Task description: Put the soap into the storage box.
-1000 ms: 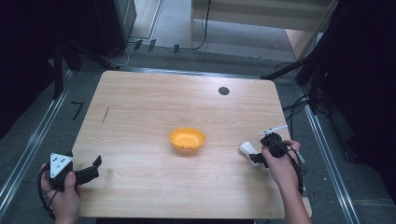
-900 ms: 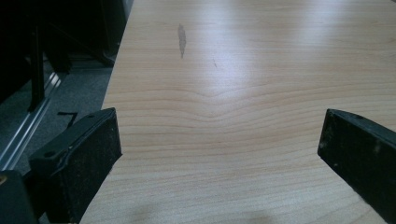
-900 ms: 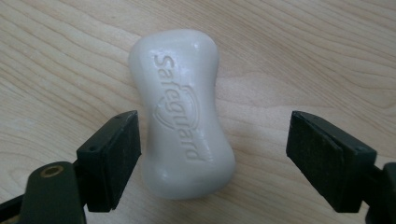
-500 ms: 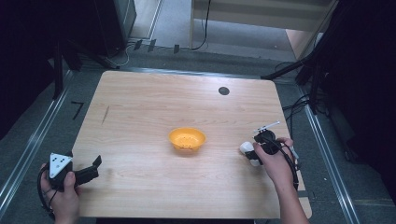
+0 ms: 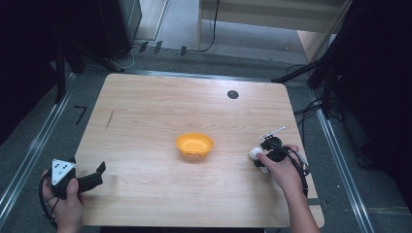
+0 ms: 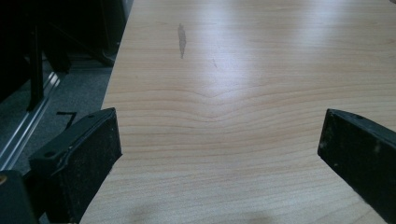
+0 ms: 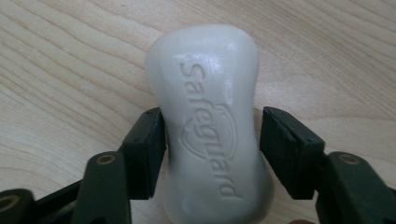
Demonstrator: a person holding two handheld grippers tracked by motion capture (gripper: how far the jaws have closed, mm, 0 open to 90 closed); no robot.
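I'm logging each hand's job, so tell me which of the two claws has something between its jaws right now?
The right claw: its jaws, which have just been closing, flank a white Safeguard soap bar lying on the table. The left claw stands wide open over bare wood.

The orange bowl point(image 5: 194, 144) stands near the middle of the table point(image 5: 145, 111) and is the one raised obstacle on the open wood. Beyond the bowl, toward the far edge, the surface is bare but for a small flat black disc point(image 5: 232, 94), which blocks nothing. Left of the bowl a wide stretch of wood lies open, out to the left gripper point(image 5: 92, 178) at the near left corner; its jaws stand wide apart with only wood ahead point(image 6: 219, 93). Right of the bowl, a free lane separates it from the white bar of soap point(image 7: 210, 126), which lies flat between the jaws of the right gripper point(image 5: 260, 158).
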